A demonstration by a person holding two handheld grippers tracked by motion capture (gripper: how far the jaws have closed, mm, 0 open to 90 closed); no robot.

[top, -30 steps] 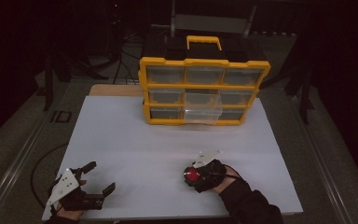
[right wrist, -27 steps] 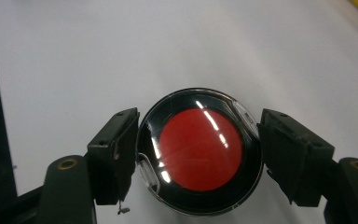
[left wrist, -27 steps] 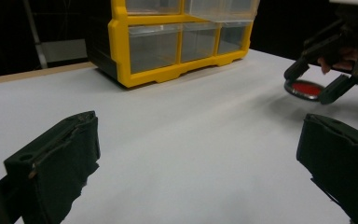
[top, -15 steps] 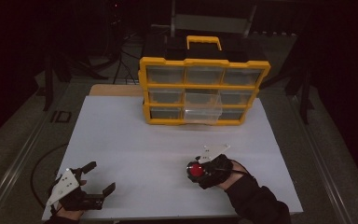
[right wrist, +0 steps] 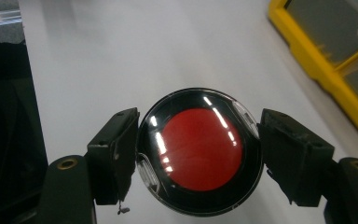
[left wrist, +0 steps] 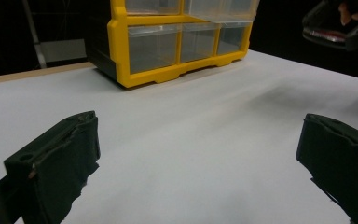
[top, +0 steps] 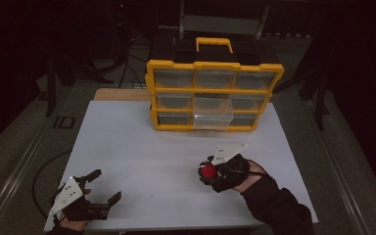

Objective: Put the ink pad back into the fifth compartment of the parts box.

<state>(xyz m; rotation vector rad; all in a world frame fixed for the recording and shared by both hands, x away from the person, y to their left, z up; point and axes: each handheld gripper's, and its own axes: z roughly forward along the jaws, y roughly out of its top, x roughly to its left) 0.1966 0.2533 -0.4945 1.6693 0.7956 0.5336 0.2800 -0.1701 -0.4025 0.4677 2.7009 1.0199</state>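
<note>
Right gripper (top: 204,172) has come up off the table (top: 142,147) with the puck (top: 208,171) since the earlier frames and now sits a bit farther from the near edge; left gripper (top: 102,185) hasn't moved. Largest to smallest: white table, with the yellow organizer (top: 214,93) standing upright at its far side, handle on top, three rows of clear drawers; the middle drawer (top: 213,110) in the lower rows is pulled out toward the near side. Right hand (top: 235,174) sits right of centre, near half of the table, in a black glove and dark sleeve, grey plate on top of the gripper. Right gripper is clamped on the puck: in the right gripper view both pads press its rim from opposite sides, red disc (right wrist: 200,149) face-on in a black ring under a clear cover, white table behind it, organizer frame at the upper right. Left gripper rests at the near left corner, jaws spread wide with bare table between them; its own view shows the organizer's lower drawers ahead and the other gripper at the top right.
</note>
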